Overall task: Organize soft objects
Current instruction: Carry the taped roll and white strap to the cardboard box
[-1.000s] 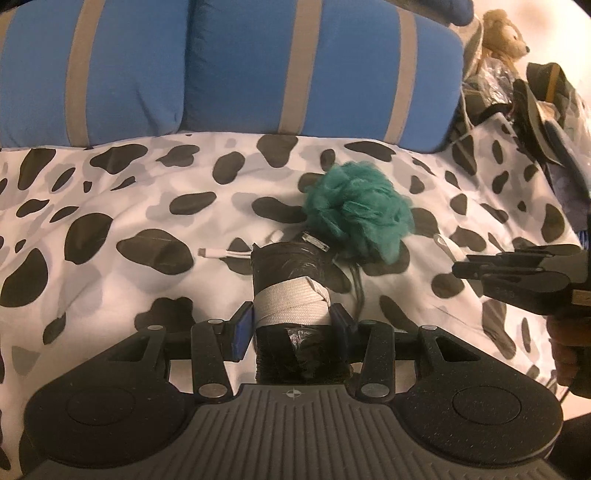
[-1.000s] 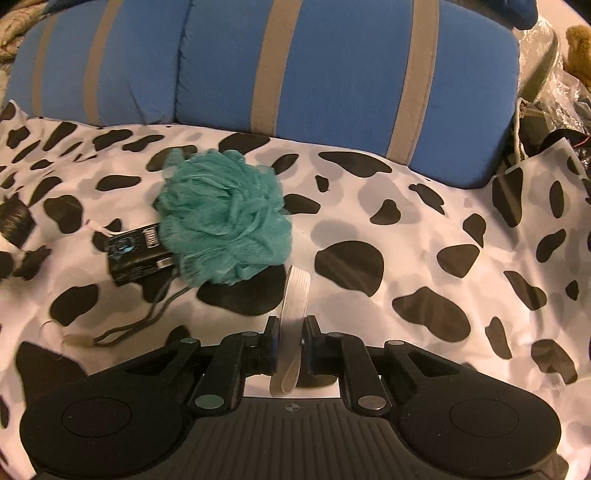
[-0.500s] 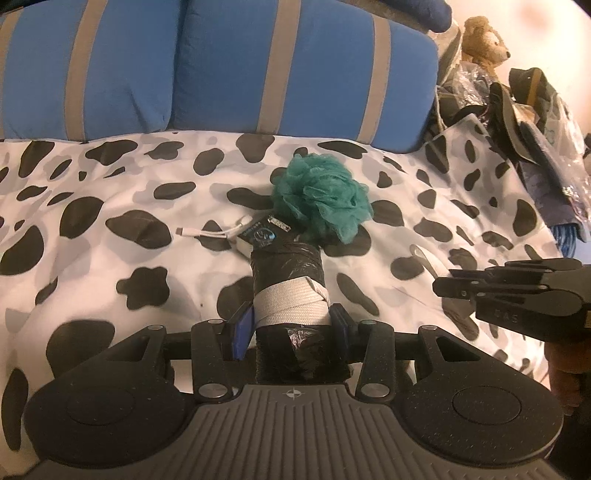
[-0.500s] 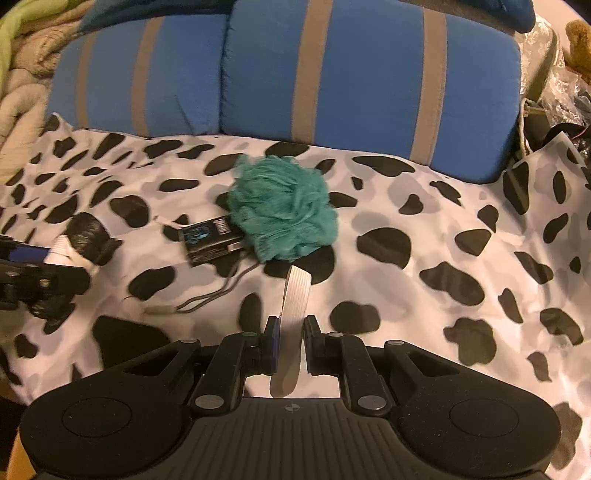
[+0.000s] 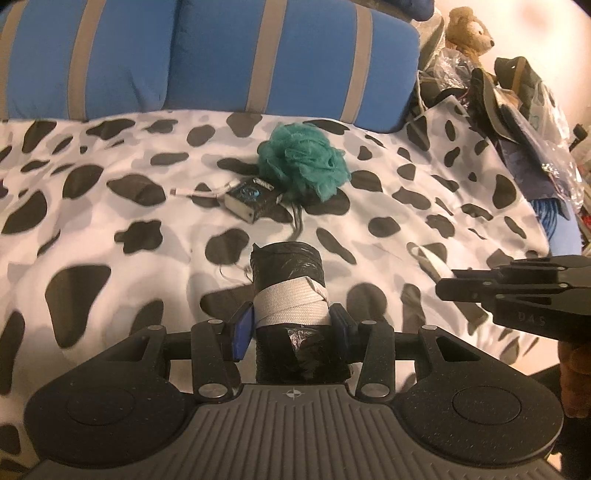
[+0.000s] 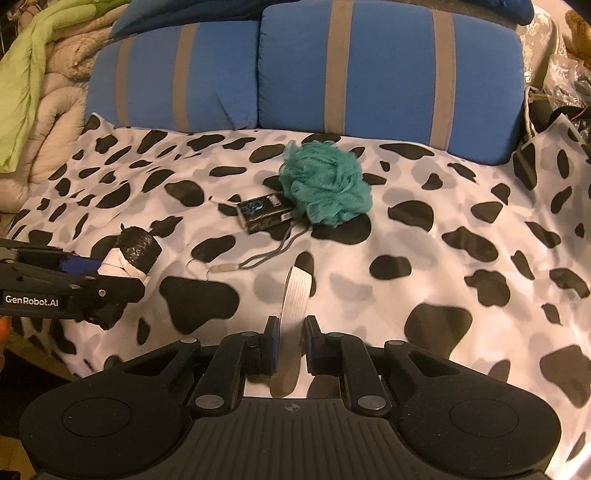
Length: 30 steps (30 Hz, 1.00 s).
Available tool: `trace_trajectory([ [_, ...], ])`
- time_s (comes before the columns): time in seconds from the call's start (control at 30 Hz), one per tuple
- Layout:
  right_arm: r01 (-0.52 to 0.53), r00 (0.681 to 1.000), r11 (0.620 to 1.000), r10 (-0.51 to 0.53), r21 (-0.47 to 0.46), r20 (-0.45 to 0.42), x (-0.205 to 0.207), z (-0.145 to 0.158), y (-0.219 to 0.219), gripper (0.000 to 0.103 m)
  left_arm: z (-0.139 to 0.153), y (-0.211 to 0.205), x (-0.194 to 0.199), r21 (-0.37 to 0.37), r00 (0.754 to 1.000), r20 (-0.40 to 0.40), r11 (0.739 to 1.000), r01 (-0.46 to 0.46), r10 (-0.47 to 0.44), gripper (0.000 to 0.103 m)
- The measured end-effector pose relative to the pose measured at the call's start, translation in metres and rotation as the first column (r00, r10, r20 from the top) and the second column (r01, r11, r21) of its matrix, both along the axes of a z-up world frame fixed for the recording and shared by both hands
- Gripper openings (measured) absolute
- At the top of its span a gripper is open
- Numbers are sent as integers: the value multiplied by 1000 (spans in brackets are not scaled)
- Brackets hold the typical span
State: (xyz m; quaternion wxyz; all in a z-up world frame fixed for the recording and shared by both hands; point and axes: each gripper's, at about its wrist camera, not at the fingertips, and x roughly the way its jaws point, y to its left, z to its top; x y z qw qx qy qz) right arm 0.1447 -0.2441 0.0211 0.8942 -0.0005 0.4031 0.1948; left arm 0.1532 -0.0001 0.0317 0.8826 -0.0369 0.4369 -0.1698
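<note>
My left gripper (image 5: 291, 325) is shut on a black plastic-wrapped roll (image 5: 288, 273) bound with a white band; from the right wrist view this roll (image 6: 138, 249) shows at the left, held above the spotted cover. My right gripper (image 6: 290, 341) is shut on a flat white elastic strap (image 6: 295, 295) that sticks out forward between its pads. In the left wrist view the right gripper (image 5: 448, 280) comes in from the right with the strap's end (image 5: 428, 258) showing. A teal mesh bath sponge (image 6: 325, 188) lies mid-bed, beyond both grippers.
A small dark box (image 6: 264, 212) with a grey cord (image 6: 269, 251) lies against the sponge on the cow-print cover (image 6: 461, 302). Two blue striped pillows (image 6: 388, 77) line the back. Clutter and a teddy bear (image 5: 469, 31) sit at right; folded blankets (image 6: 33, 92) at left.
Both grippers have drawn back from the sponge toward the bed's near edge, keeping their grips. The sponge and box now look smaller and farther off; the box, once hidden behind the roll, shows.
</note>
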Motion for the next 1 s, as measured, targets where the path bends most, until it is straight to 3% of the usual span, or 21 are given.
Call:
trace_trajectory([
  [0.47, -89, 995, 995, 91, 34, -49, -62, -1, 5, 16, -5, -3, -60, 3, 998, -47, 999, 33, -33, 43],
  [1.0, -155, 973, 988, 152, 1, -172, -116, -13, 19, 16, -17, -11, -116, 13, 985, -170, 999, 30, -27, 43],
])
